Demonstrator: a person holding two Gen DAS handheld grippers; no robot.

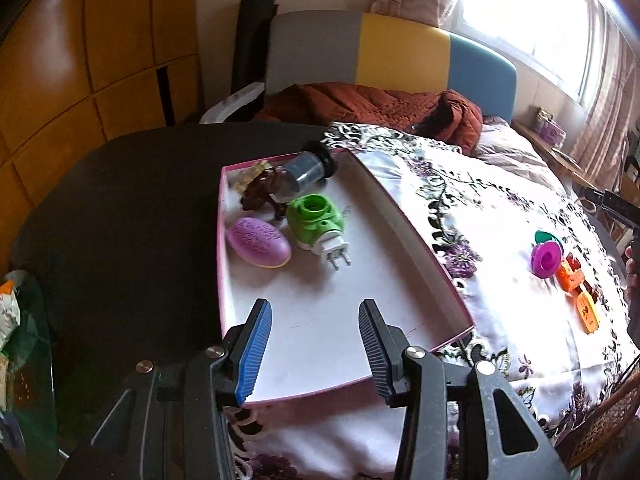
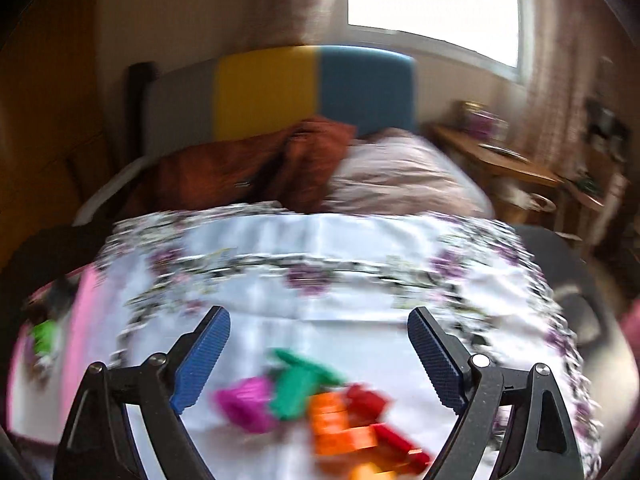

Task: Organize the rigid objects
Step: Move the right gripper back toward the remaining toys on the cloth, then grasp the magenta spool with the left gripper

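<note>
Bedroom setting: a floral tablecloth (image 1: 492, 240) covers the work surface, a bed with a striped headboard behind it. At its left stands a pink-rimmed tray (image 1: 420, 236) already holding a purple oval case (image 1: 258, 242), a green plug-in device (image 1: 318, 218) and a clear bottle (image 1: 308, 170). The left gripper (image 1: 316, 354) hangs over the tray's near end, jaws parted, holding nothing. The right gripper (image 2: 320, 364), jaws spread wide and empty, faces the loose toy pile (image 2: 328, 416) (badly blurred). Judged step: fetching the next piece. Next move calls for descending over one toy and closing.
</note>
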